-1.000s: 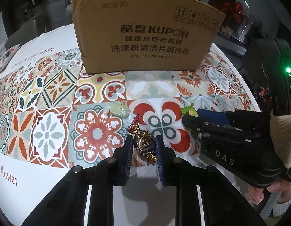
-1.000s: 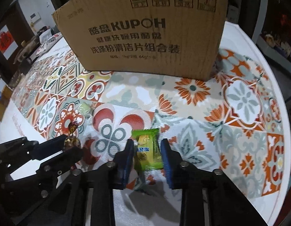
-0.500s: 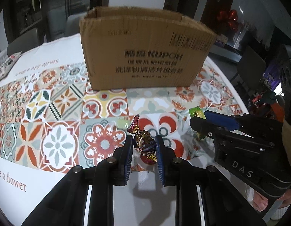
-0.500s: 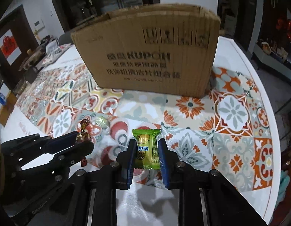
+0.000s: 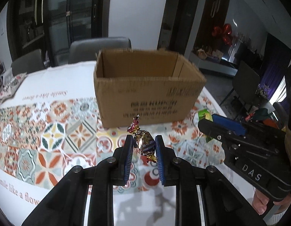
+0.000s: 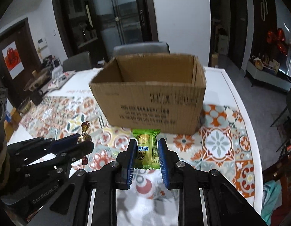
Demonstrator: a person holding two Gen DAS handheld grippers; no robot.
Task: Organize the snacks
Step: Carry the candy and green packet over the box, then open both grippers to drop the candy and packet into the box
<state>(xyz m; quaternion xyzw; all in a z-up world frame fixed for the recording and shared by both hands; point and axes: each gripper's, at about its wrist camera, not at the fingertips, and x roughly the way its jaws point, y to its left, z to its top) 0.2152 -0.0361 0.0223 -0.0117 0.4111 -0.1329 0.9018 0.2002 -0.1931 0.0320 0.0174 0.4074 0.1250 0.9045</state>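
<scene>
A foil-wrapped candy is being held clear of the table, pinched across its plump middle between the two blue pads of the left gripper, so that its twisted ends are being left free above and below the pads and the wrapper is not being crushed. A green snack packet is being held in the same manner by the right gripper, whose jaws are being kept narrow on the packet's long edges; the crimped ends are projecting ahead of and behind the pads, which suggests that a grip on the stiffer filled centre is being preferred to one on the thin seals. Both items are being carried side by side, in front of and below the rim of the cardboard box, which is standing upright with its top open on the patterned tablecloth. The open top is being presented to both grippers, and the box is therefore being judged to be the collecting container for the snacks. Its interior is being seen only in part and under blur, so it cannot be told whether anything is already lying inside. Grey chairs are being seen behind the table's far edge, well apart from the work. A clear drop over the near wall is being judged the next requirement.
</scene>
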